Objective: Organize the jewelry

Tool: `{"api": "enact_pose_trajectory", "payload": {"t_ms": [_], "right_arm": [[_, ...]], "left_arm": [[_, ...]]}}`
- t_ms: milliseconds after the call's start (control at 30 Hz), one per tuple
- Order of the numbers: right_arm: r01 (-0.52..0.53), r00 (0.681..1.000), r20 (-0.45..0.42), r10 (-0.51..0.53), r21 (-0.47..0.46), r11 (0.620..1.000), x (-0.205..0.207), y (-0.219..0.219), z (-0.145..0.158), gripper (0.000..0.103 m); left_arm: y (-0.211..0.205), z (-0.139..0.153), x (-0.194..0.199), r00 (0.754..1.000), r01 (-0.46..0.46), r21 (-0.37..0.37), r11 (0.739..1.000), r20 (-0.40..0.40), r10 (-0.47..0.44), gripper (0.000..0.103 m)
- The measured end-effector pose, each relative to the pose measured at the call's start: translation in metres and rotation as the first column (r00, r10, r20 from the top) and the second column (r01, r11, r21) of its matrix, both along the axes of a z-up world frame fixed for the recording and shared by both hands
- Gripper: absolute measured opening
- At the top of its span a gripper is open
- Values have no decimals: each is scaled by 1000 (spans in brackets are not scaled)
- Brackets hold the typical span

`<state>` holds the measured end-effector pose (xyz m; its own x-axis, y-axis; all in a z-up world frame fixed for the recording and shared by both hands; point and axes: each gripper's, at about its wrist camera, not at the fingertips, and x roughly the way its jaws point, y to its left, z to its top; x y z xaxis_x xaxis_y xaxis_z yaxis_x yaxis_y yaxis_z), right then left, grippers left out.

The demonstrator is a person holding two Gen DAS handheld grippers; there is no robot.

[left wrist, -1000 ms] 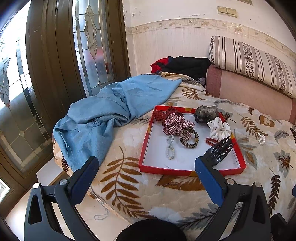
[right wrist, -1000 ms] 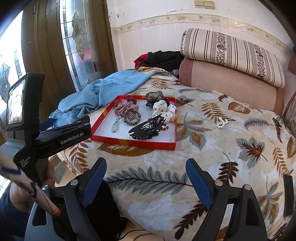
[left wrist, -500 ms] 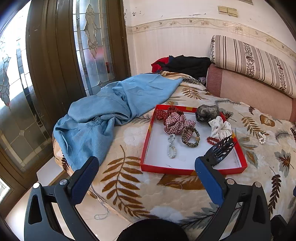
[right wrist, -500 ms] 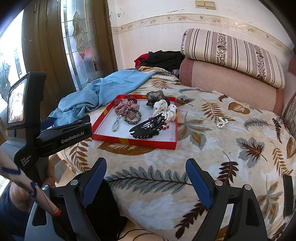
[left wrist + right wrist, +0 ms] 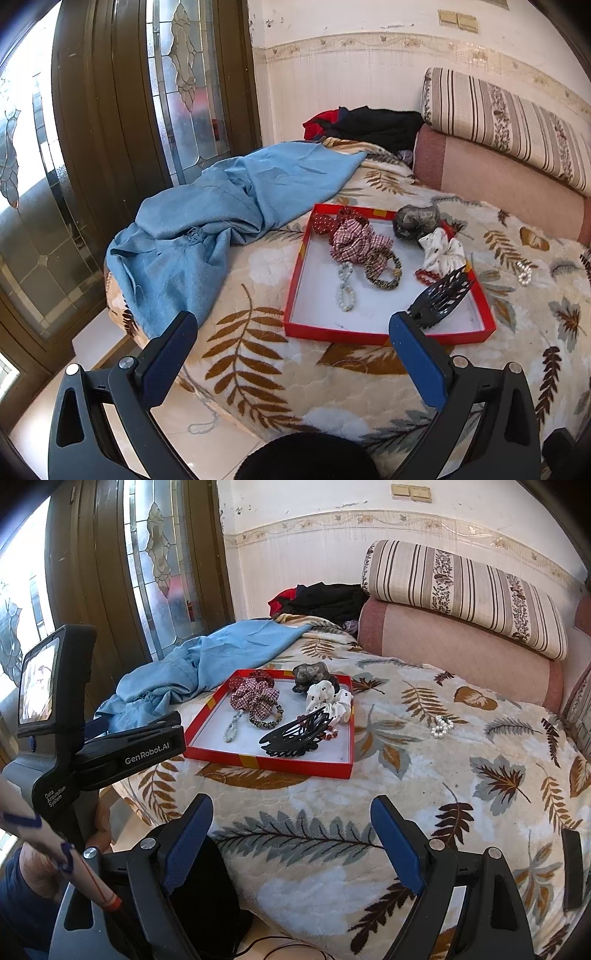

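Note:
A red tray (image 5: pixel 293 284) (image 5: pixel 271 763) lies on the leaf-patterned bed. In it are a checked scrunchie (image 5: pixel 356 240), a pale bead bracelet (image 5: pixel 345 290), a leopard-print bracelet (image 5: pixel 384 275), a red bead bracelet (image 5: pixel 424 275), a white scrunchie (image 5: pixel 327 699), a grey scrunchie (image 5: pixel 415 219) and a black claw clip (image 5: pixel 293 734). A pearl bracelet (image 5: pixel 440 726) (image 5: pixel 524 271) lies on the blanket to the right of the tray. My left gripper (image 5: pixel 291 339) hangs open short of the tray's near rim, holding nothing. My right gripper (image 5: pixel 291 830) is open and empty over the bed's near edge.
A crumpled blue cloth (image 5: pixel 221 218) covers the bed left of the tray. Striped and pink bolsters (image 5: pixel 461 627) line the far side, with dark clothes (image 5: pixel 325 598) in the corner. A glazed wooden door (image 5: pixel 110 129) stands at left. A dark flat object (image 5: pixel 572 867) lies at the right edge.

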<state>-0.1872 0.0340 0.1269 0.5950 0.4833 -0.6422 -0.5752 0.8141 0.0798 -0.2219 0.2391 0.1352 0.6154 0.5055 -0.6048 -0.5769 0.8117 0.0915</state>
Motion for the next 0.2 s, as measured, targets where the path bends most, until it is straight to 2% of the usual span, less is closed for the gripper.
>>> {"api": "enact_pose_trajectory", "payload": {"t_ms": [100, 200], "right_arm": [[0, 1000, 0, 0, 2, 1000, -1, -2, 1, 91], [5, 1000, 0, -5, 5, 1000, -1, -4, 3, 91]], "left_arm": [[-4, 2, -3, 1000, 7, 38, 999, 7, -7, 103], [-5, 6, -5, 1000, 16, 23, 1000, 14, -17, 103]]}}
